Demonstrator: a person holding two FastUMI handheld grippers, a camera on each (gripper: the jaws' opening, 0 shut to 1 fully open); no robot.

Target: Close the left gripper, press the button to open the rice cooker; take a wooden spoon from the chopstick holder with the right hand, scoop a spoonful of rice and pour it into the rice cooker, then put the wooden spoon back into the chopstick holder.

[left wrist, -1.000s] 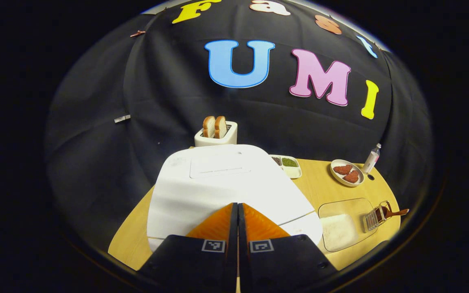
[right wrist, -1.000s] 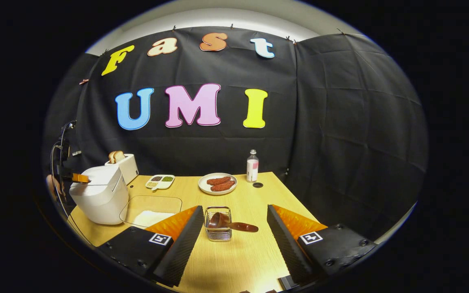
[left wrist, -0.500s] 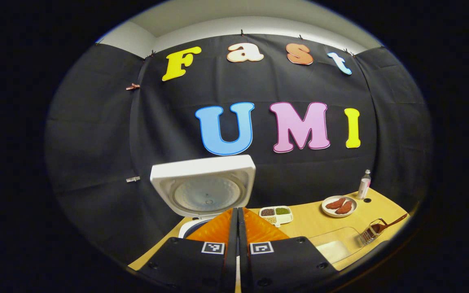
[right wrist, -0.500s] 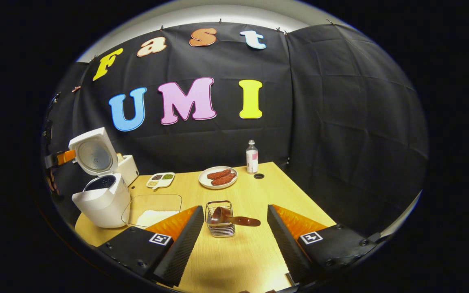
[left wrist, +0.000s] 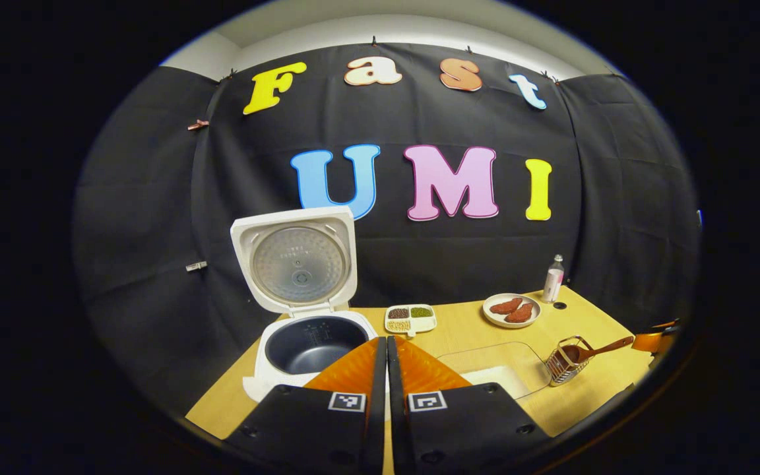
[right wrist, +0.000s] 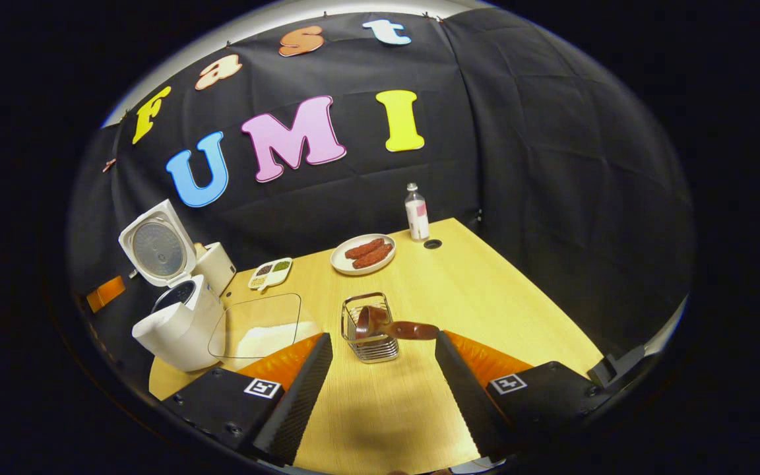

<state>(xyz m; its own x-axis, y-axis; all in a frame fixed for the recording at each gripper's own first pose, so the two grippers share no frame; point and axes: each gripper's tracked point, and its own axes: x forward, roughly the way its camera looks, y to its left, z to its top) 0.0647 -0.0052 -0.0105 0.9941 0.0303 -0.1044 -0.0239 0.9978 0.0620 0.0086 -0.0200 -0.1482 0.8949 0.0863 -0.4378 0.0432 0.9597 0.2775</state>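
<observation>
White rice cooker [left wrist: 311, 343] open, wooden spoon [right wrist: 394, 328] in chopstick holder [right wrist: 368, 330]

A light wooden desk [right wrist: 485, 290] carries a white rice cooker [right wrist: 179, 323] with its lid raised at the left edge and a toaster [right wrist: 216, 266] just behind it. Also on it are a clear tray of rice [right wrist: 258, 326], a wire chopstick holder [right wrist: 370, 330] with a wooden spoon [right wrist: 396, 328], a divided dish [right wrist: 270, 272], a plate [right wrist: 362, 254] and a bottle [right wrist: 417, 214].
</observation>
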